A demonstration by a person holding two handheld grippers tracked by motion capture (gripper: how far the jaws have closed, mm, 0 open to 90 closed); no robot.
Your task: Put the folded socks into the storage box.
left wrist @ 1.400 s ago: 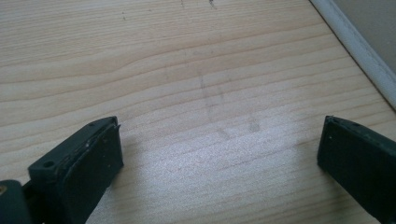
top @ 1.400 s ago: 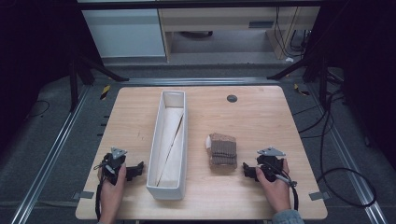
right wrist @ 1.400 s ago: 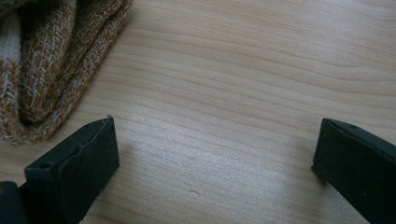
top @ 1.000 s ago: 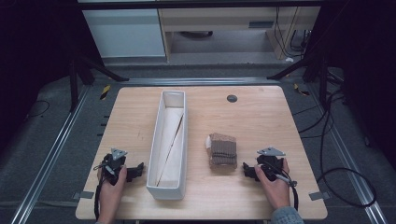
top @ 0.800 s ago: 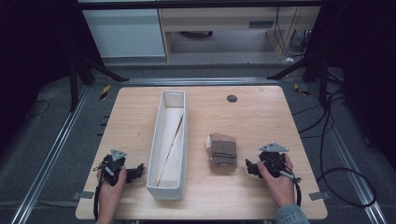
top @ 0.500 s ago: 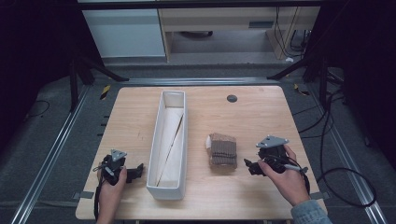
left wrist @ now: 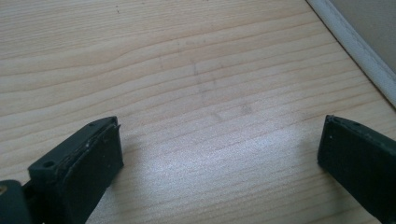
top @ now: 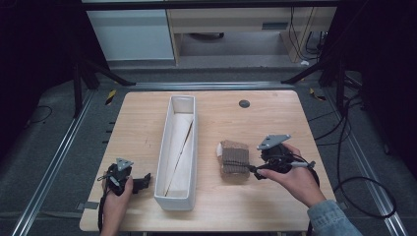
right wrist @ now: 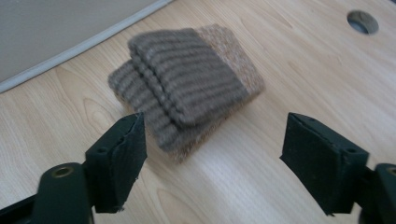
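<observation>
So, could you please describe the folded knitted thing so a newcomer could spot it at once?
On the wooden table, look right of the long white tray. The folded brown socks lie flat there, just ahead of the right tongs; they are the one soft, ribbed item.

Table: bears everything named below.
Long tray: left of the table's middle, running from far side to near edge.
Folded cloth: right of the tray, apart from it.
Round hole: behind the cloth, near the far edge.
Left gripper: near-left corner, just left of the tray's near end.
Right gripper: just right of the cloth, its tips at the cloth's edge.
</observation>
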